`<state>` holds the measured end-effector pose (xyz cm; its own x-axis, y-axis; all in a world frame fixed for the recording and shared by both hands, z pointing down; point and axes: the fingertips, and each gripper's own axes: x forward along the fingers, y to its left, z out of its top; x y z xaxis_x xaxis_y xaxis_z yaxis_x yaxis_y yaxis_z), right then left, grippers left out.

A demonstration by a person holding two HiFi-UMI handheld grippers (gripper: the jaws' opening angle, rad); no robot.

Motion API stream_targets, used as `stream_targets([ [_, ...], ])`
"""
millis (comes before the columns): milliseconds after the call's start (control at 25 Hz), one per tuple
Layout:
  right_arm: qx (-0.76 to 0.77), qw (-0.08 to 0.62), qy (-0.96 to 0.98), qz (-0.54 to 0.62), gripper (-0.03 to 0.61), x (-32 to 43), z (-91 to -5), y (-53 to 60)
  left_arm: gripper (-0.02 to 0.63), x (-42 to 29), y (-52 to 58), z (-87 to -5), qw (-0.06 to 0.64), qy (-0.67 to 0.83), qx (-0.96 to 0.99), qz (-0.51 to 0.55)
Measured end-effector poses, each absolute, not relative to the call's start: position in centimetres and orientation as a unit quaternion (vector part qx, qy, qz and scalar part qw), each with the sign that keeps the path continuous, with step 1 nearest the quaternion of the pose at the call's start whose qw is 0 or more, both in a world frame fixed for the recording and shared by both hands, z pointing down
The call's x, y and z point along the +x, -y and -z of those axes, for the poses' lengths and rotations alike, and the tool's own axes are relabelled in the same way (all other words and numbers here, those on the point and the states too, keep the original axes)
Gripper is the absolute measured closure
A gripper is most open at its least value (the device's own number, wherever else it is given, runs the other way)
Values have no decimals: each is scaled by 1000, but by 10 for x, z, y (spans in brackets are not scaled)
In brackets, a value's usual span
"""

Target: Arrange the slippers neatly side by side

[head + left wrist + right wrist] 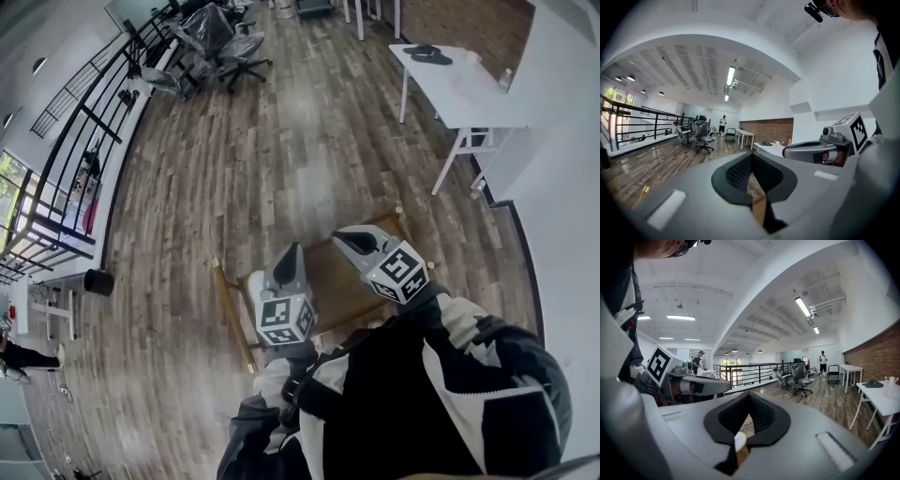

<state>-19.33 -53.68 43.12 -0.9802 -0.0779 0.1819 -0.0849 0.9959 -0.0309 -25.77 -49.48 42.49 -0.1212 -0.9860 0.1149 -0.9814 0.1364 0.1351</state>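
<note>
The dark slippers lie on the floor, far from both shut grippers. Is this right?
No. The head view shows the slippers on the white table, not the floor, far from the shut left gripper and right gripper.

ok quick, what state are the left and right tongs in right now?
Left grey plastic tongs: closed, holding nothing.
Right grey plastic tongs: closed, holding nothing.
</note>
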Motion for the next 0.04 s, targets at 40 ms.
stream_targets([
  [40, 41, 91, 995, -18, 578, -193, -431, 536, 594, -257, 495, -425, 88, 749, 657, 14],
])
